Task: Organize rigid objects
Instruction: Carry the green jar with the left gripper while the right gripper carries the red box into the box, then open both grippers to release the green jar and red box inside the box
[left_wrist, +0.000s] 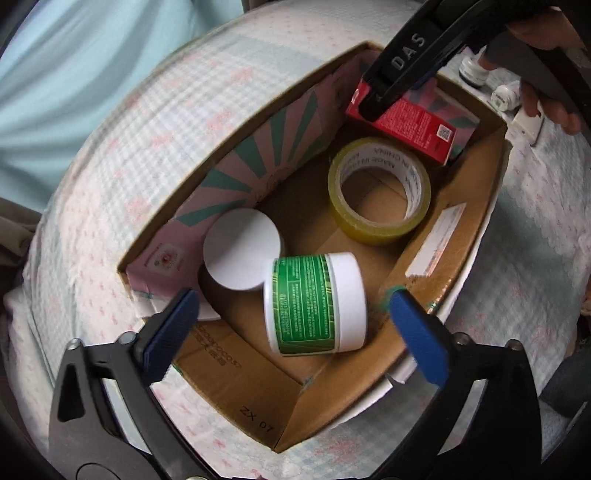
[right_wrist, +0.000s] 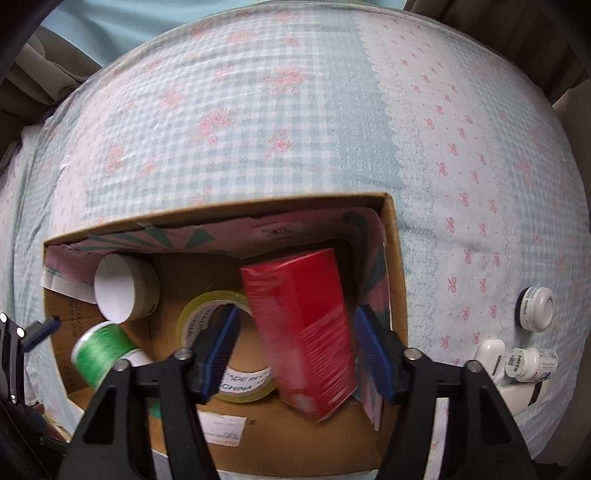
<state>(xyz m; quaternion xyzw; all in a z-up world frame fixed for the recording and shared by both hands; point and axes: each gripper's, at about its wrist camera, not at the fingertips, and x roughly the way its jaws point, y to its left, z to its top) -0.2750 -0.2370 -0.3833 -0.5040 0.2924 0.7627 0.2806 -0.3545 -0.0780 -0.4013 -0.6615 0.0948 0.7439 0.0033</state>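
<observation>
1. Left wrist view. Brown cardboard box (left_wrist: 436, 280) open at the top, filling the centre of the frame, set on a pale blue checked bedcover (left_wrist: 122, 155) with pink motifs.
2. Left gripper (left_wrist: 295, 332) at lower centre, blue pads spread wide, nothing between them, poised over the near rim of the box.
3. Green-labelled jar (left_wrist: 314, 302) with white lid lying on its side on the box floor, lower centre, between the pads in the frame but untouched.
4. White-lidded jar (left_wrist: 242, 249) upright, left of centre, touching the green-labelled jar and close to the pink and teal inner wall.
5. Roll of yellowish tape (left_wrist: 380, 190) tilted, right of centre.
6. Red carton (left_wrist: 410, 122) tilted in the upper right corner of the box; right gripper, black, labelled "DAS", entering from the upper right, its tip over the carton's left end.
7. Two small white bottles (left_wrist: 491, 85) on the bedcover beyond the box, upper right.
8. Right wrist view. Right gripper (right_wrist: 295, 350) at lower centre, blue pads apart on either side of the red carton (right_wrist: 303, 332); carton blurred, tilted, with a gap visible at each pad.
9. Tape (right_wrist: 229, 369) left of the carton; white-lidded jar (right_wrist: 123, 288) at upper left of the box; green-labelled jar (right_wrist: 103, 350) at lower left, blurred.
10. Left gripper's blue pad at the far left edge.
11. Small white bottles (right_wrist: 532, 336) on the bedcover (right_wrist: 258, 110), right edge.
</observation>
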